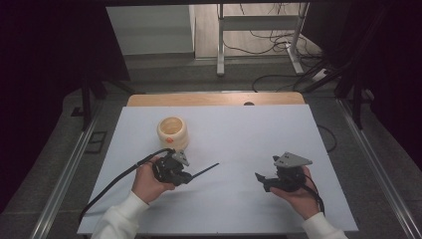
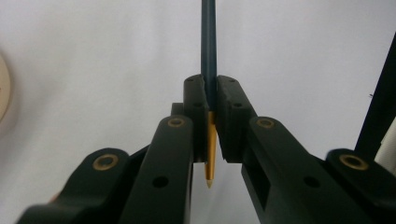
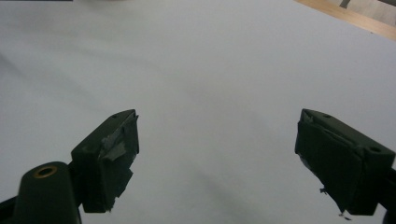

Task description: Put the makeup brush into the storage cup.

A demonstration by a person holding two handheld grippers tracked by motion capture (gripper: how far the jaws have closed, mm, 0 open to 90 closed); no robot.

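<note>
Left gripper: the left gripper [image 1: 191,175] sits in the person's left hand [image 1: 147,183] at the near left of the desk [image 1: 239,134], low over the white surface and pointing toward the right.
Left fingers: pressed together on a thin dark pencil; in the left gripper view the two black fingers [image 2: 229,109] meet around its shaft.
Pencil: the pencil [image 1: 205,170] sticks out from the left gripper toward the middle of the desk, slightly tilted toward the far side. In the left gripper view its dark shaft [image 2: 208,42] runs straight away from the camera, and its sharpened, yellowish tip [image 2: 210,158] points back toward the gripper body, between the fingers.
Right gripper: the right gripper [image 1: 260,178] rests in the person's right hand [image 1: 298,196] at the near right, with a grey three-cornered plate on top, pointing left toward the other gripper and well apart from it.
Right fingers: spread wide, with bare white desk between them; the right gripper view shows worn grey tape on the pads [image 3: 116,144].
Cup: a round, cream-coloured cup [image 1: 172,132] stands upright just beyond the left gripper, near it, with a small orange mark low on its near side.
Cable: a black cable [image 1: 114,181] trails from the left gripper off the near left edge.
</note>
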